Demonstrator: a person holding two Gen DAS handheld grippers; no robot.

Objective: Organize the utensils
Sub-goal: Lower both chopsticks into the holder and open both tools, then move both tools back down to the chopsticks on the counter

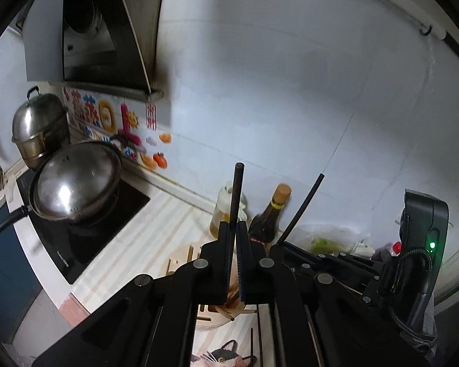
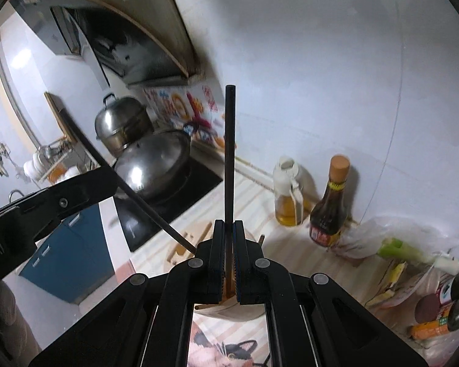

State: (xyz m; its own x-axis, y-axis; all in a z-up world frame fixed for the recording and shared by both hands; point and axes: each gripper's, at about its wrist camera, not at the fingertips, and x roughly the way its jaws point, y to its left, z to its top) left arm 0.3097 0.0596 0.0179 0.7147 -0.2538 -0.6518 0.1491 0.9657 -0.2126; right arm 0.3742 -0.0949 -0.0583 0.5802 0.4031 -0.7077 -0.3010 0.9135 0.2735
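Carrying one dark chopstick in your left gripper and a second chopstick in your right gripper, you have both sets of jaws clamped fully shut on the sticks, each stick rising steeply above its fingers. Both sticks are lifted clear of the counter, above a pale wooden holder that lies just below the fingertips. My judgement: the step in hand is bringing the pair to that holder. Keep the grips firm, since a thin round stick can pivot between flat pads, and level both sticks to the same slant before lowering them so they go down side by side rather than crossed.

From the left wrist you see the right gripper and its stick beside you, leaning rightward. From the right wrist alone you get the oil jug, the sauce bottle and the bagged leek sharply, plus the left stick crossing diagonally in front of the lidded wok.
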